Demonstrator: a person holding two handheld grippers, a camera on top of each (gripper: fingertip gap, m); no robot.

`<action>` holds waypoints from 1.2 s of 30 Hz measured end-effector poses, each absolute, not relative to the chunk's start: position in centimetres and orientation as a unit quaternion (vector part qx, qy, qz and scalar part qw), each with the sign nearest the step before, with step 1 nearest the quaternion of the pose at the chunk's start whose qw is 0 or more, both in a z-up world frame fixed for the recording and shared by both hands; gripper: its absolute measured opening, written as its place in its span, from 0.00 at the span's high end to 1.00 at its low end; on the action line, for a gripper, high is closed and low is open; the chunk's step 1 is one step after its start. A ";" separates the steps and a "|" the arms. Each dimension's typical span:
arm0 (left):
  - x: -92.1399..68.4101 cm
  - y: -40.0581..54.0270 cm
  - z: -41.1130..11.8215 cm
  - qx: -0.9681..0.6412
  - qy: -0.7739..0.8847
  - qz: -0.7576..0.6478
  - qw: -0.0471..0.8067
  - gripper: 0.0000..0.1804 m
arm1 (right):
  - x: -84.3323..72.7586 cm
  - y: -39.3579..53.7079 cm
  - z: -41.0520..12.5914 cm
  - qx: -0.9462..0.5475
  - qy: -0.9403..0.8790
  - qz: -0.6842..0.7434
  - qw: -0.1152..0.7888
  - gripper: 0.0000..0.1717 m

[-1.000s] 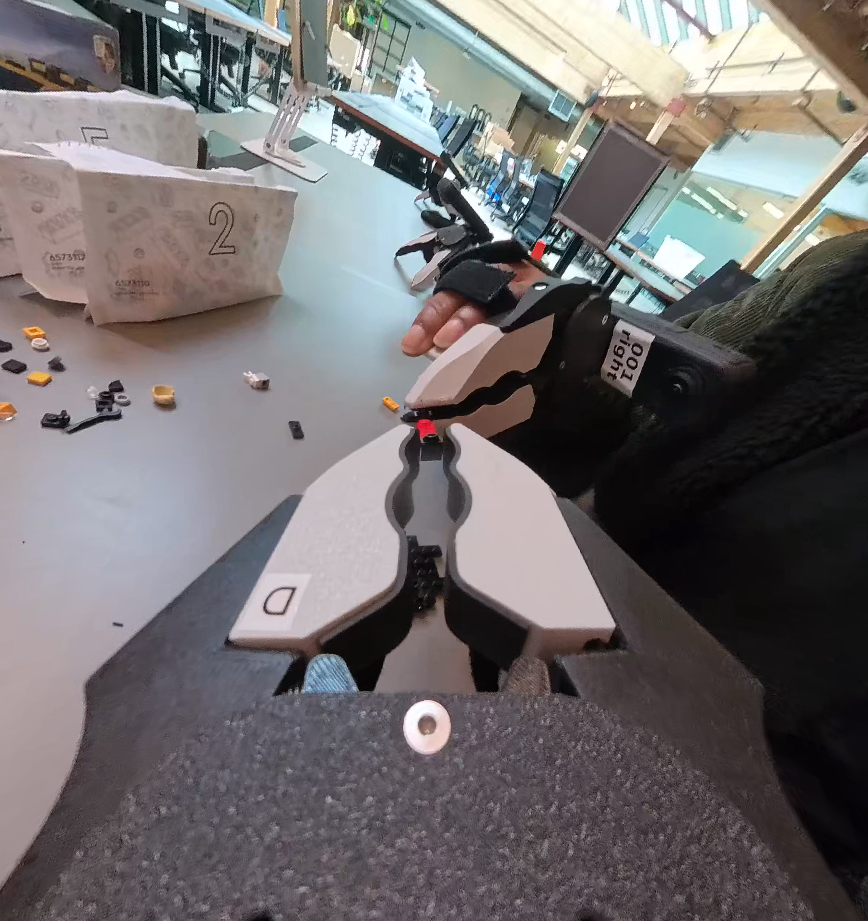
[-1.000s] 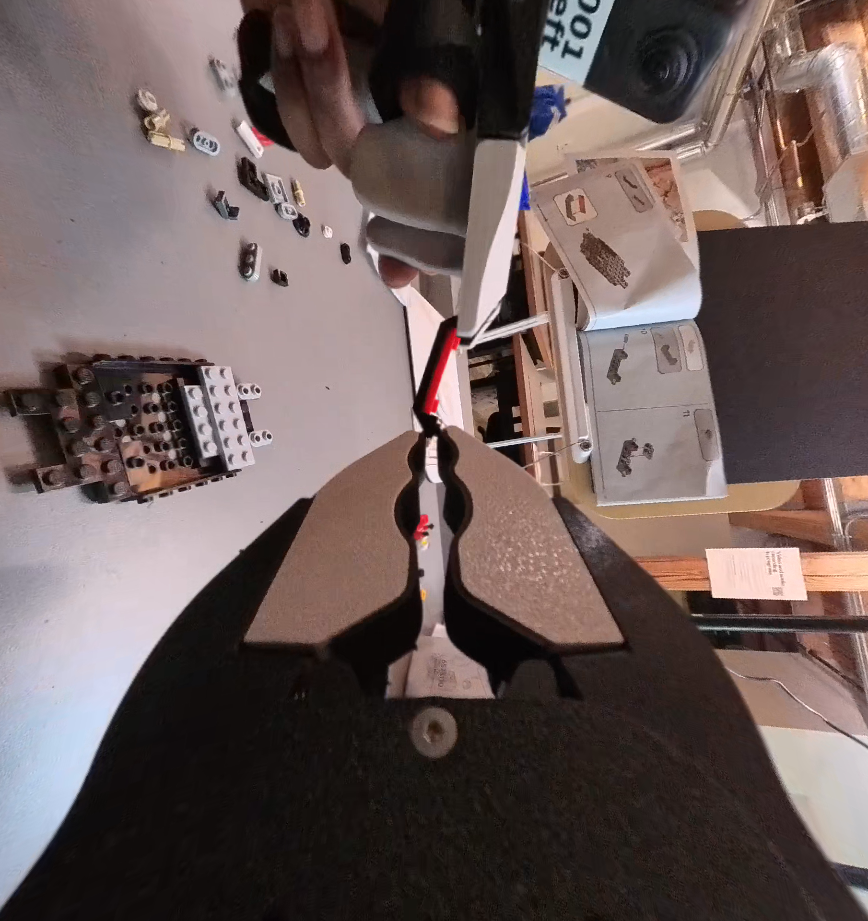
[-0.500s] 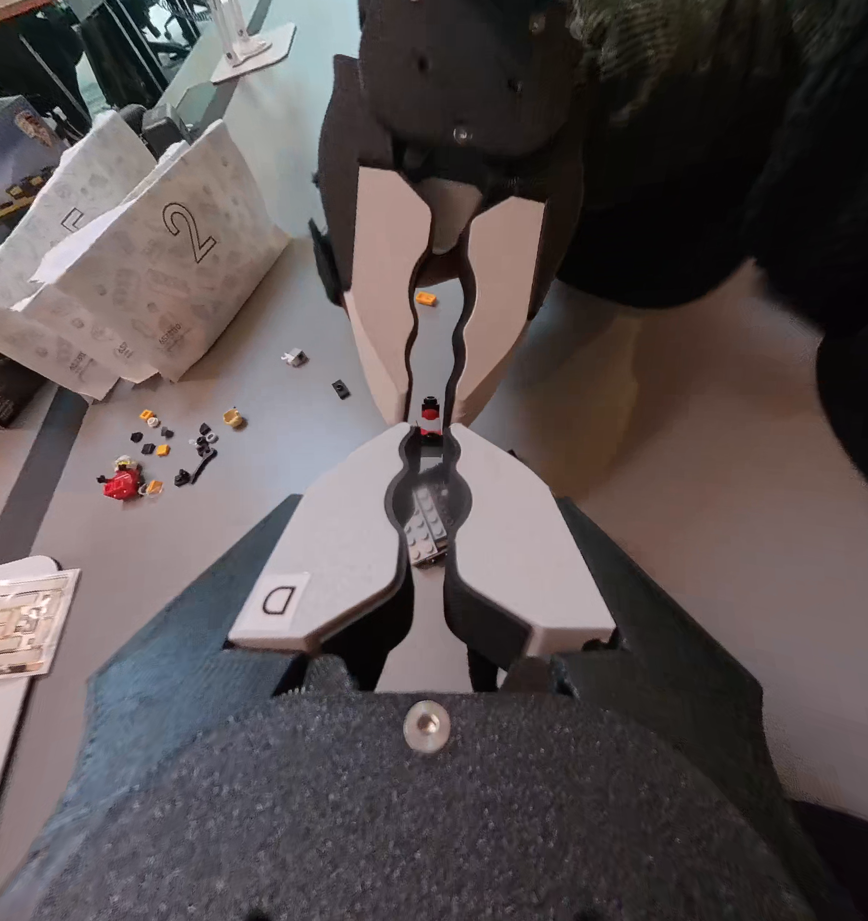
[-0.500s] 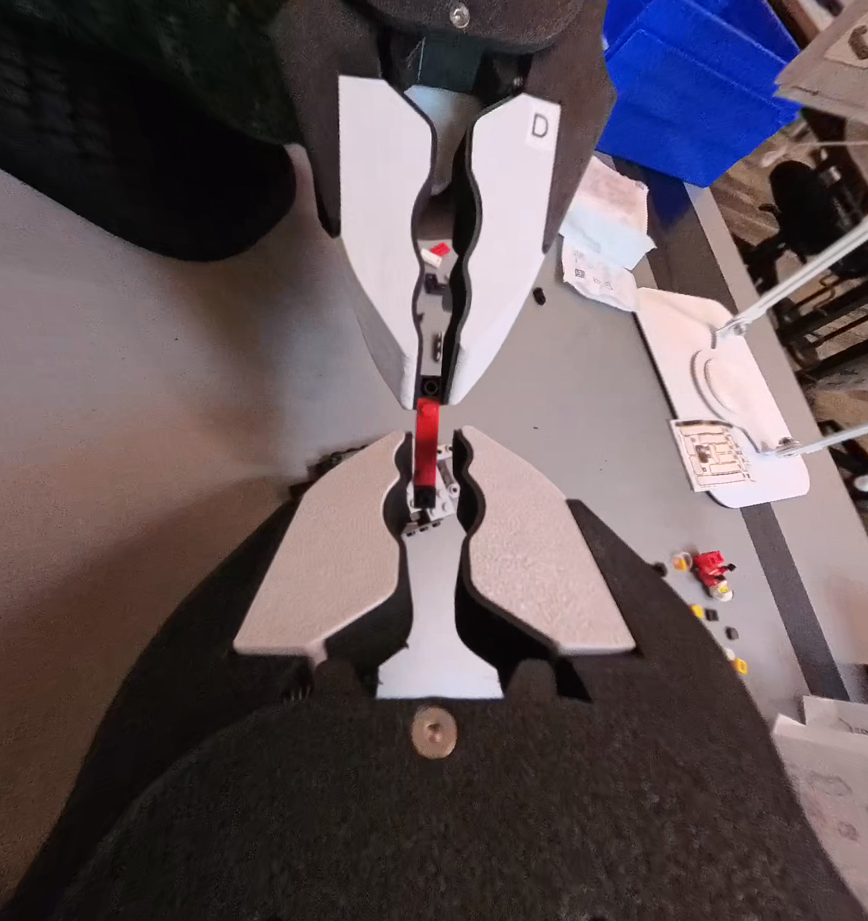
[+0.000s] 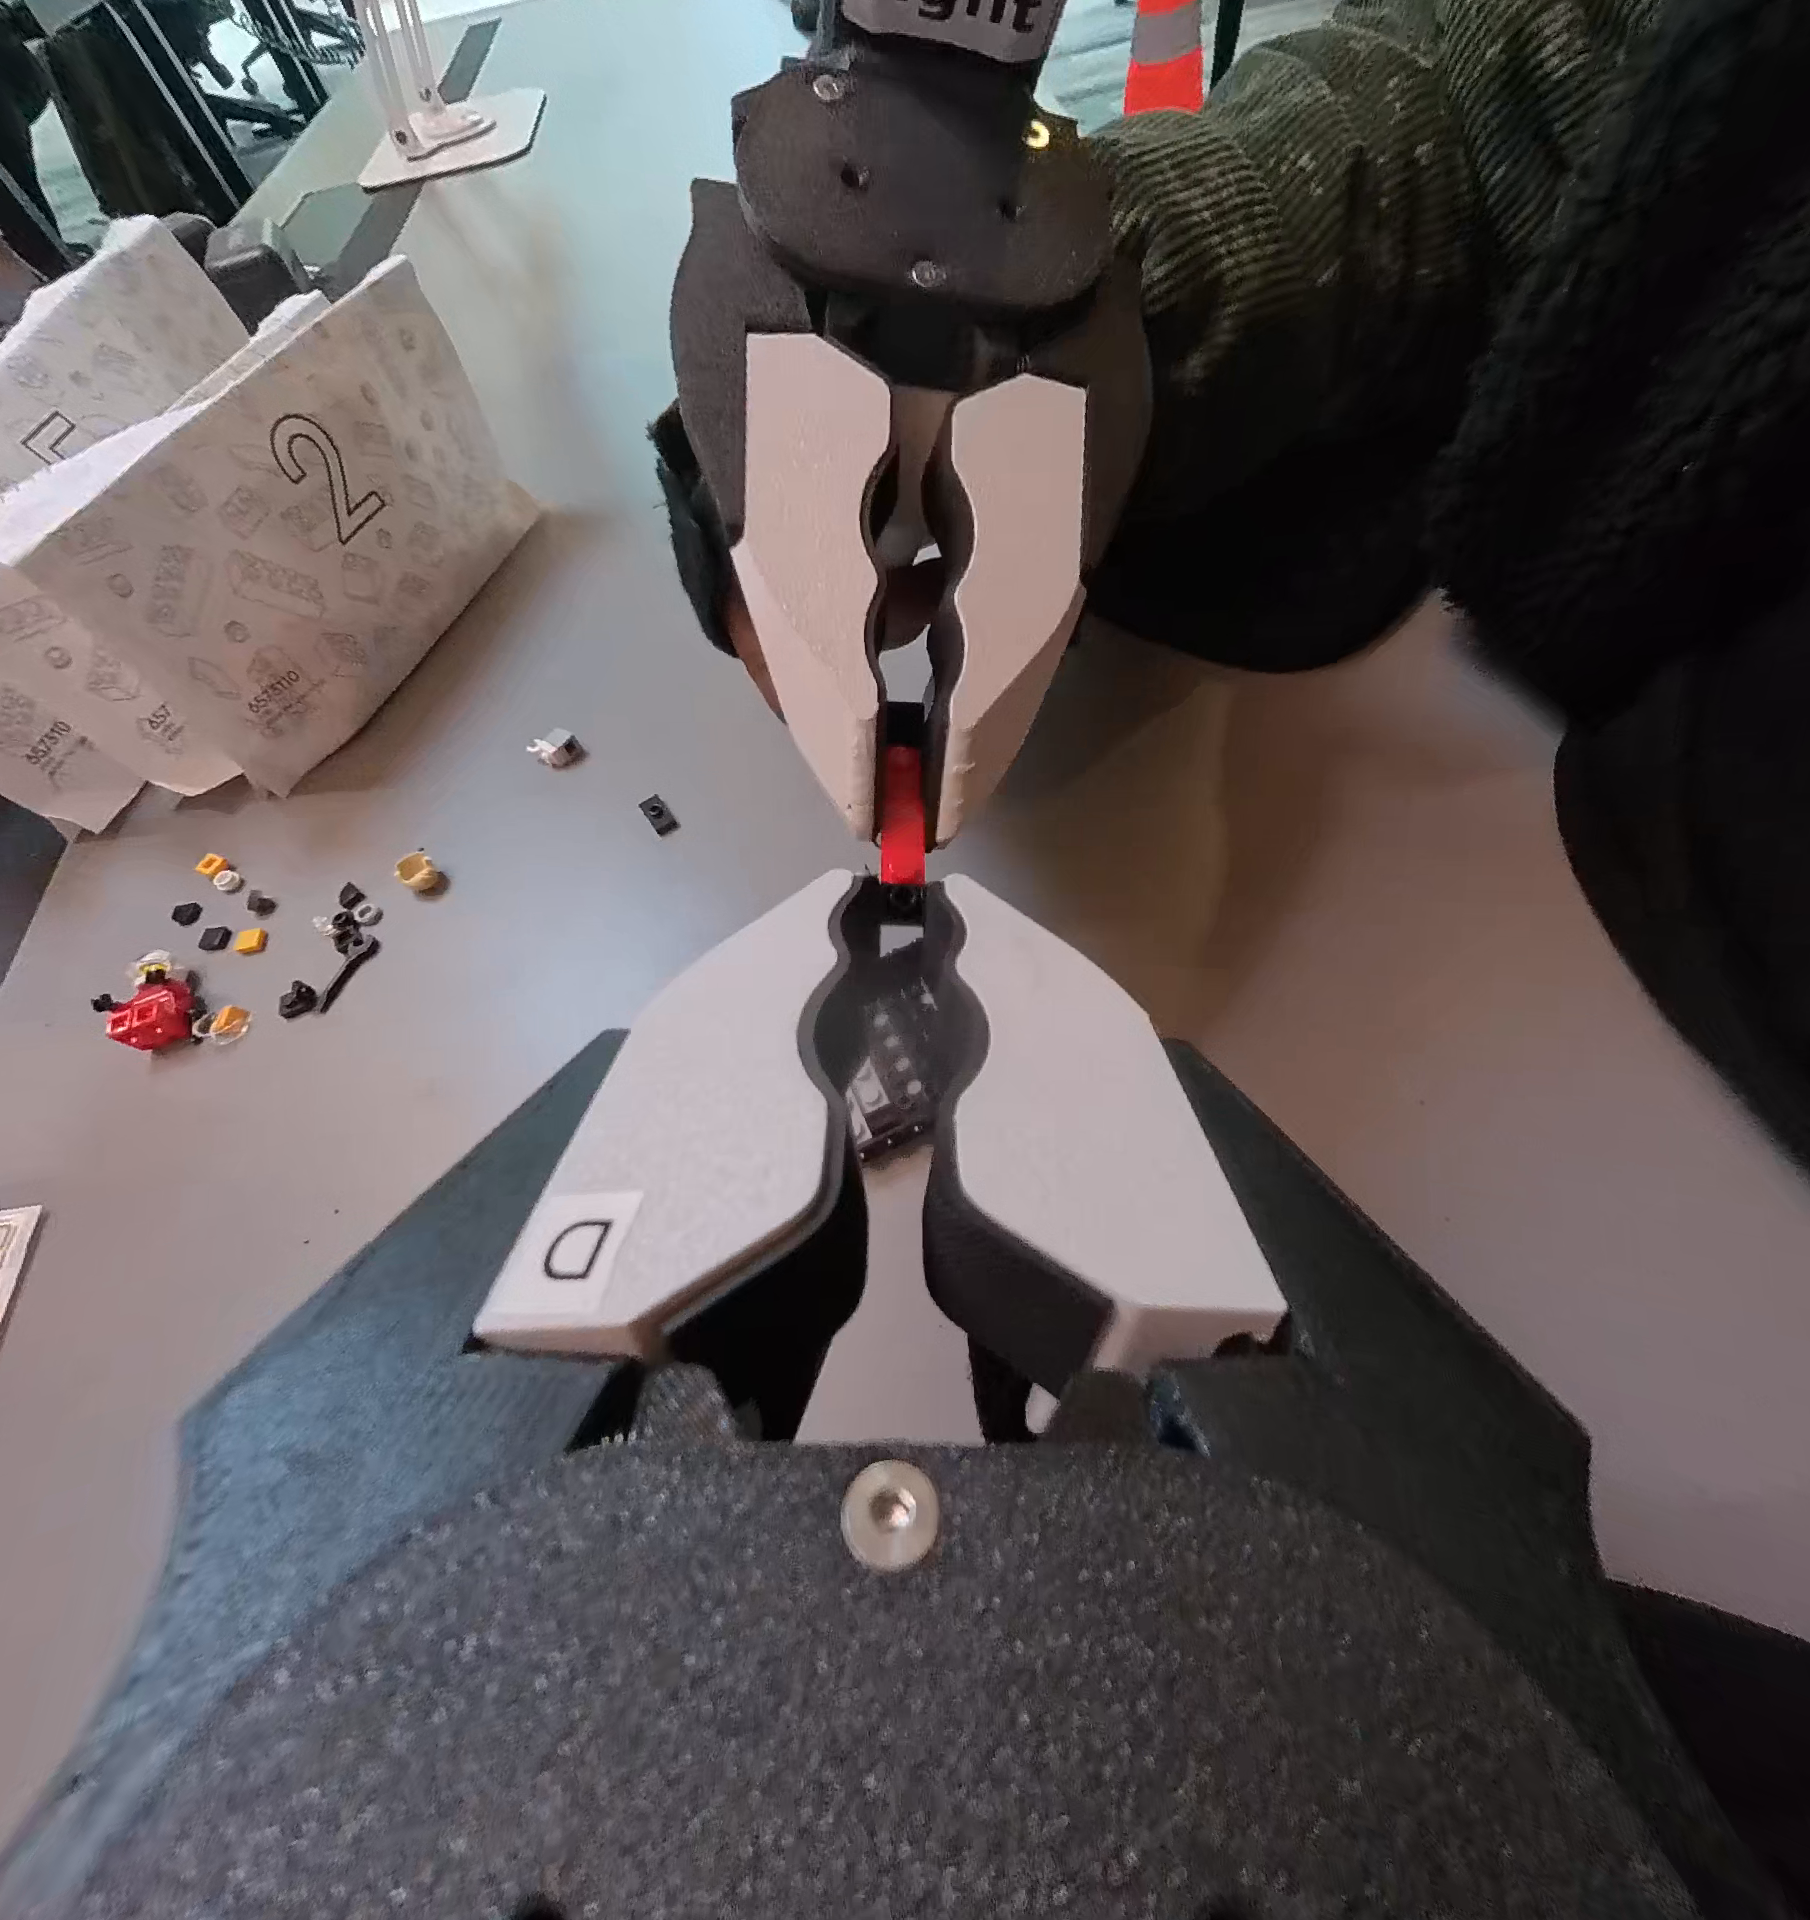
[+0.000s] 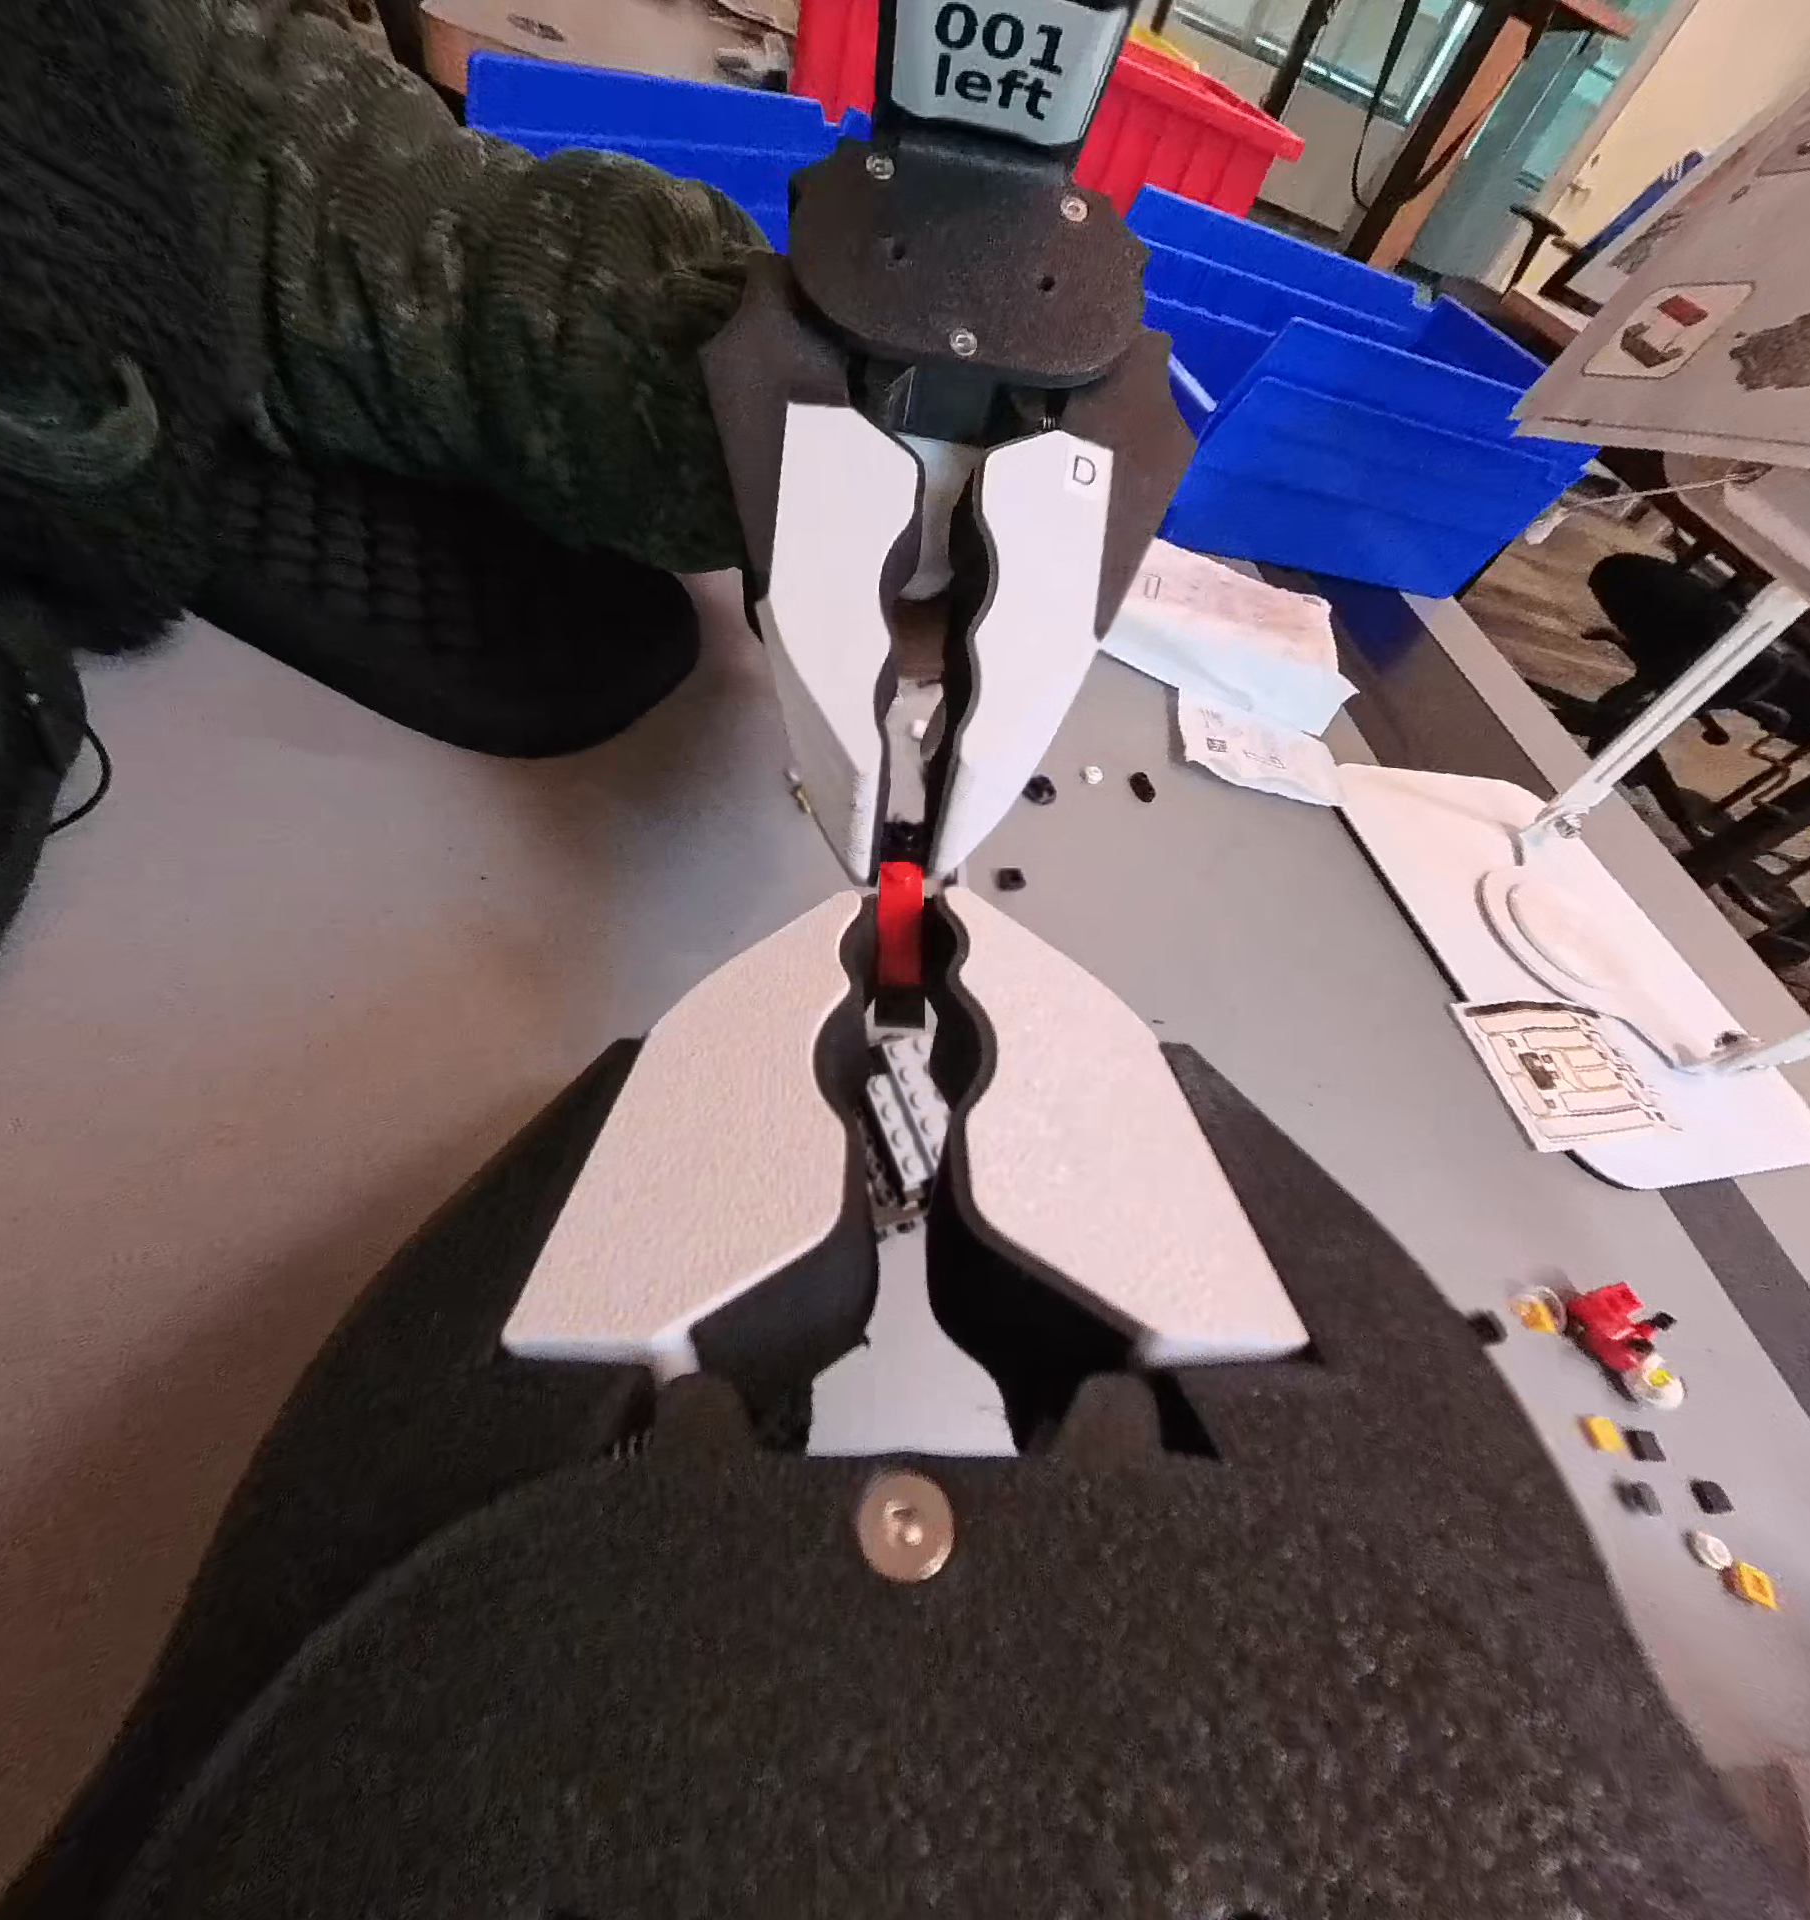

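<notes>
Both grippers are nose to nose over the bench (image 5: pixel 444 1122), sharing one small red-and-black piece (image 5: pixel 901 821).

The left gripper (image 5: pixel 896 896) has its fingers nearly shut. They pinch the piece's black studded end right at the tips, and that grip looks the same as it did a moment ago.

The change is on the other side. Half a second back, the right gripper (image 6: pixel 901 914) stood with its fingers spread, and the red bar sat loose between them. Now those fingers have drawn in, and the pads (image 6: pixel 948 935) sit against both flanks of the red section. The bar runs back along the slot, with its black end toward the right palm. So the piece is clamped from both ends and bridges the narrow space between the two sets of tips, clear of the bench.

The two grippers have also settled squarely in line, tip facing tip.

Directly below both pairs of fingers, seen through their slots, a grey and black studded build (image 6: pixel 906 1132) lies on the bench.

- **Left of the left fingers:** printed paper bags (image 5: pixel 257 582) stand well off, with a scatter of loose small parts (image 5: pixel 257 935) and a little red model (image 5: pixel 148 1013) nearer in.
- **Beyond the left gripper, in the right wrist view:** blue bins (image 6: pixel 1348 436) are stacked.
</notes>
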State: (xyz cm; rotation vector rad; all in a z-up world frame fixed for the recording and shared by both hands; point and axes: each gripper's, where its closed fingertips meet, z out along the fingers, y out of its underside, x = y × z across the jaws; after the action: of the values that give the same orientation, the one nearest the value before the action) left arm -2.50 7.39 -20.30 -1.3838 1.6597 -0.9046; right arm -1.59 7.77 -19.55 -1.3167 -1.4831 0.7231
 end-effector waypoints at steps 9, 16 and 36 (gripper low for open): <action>-2.1 6.7 -27.3 -0.579 0.714 -0.261 0.293 0.95 | -2.7 5.9 -16.9 -0.491 -0.629 0.324 0.509 1.00; -3.2 9.4 -23.8 -0.594 0.678 -0.249 0.355 0.95 | -1.2 8.0 -19.6 -0.564 -0.625 0.282 0.461 0.92; -2.5 7.7 -23.6 -0.574 0.715 -0.213 0.338 0.95 | -2.6 8.3 -24.6 -0.578 -0.688 0.135 0.418 0.95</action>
State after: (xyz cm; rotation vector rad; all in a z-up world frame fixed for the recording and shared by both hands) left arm -2.45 7.70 -23.58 -1.4942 1.8624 -0.5543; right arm -2.59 8.33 -24.62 -1.4497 -1.7269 0.3386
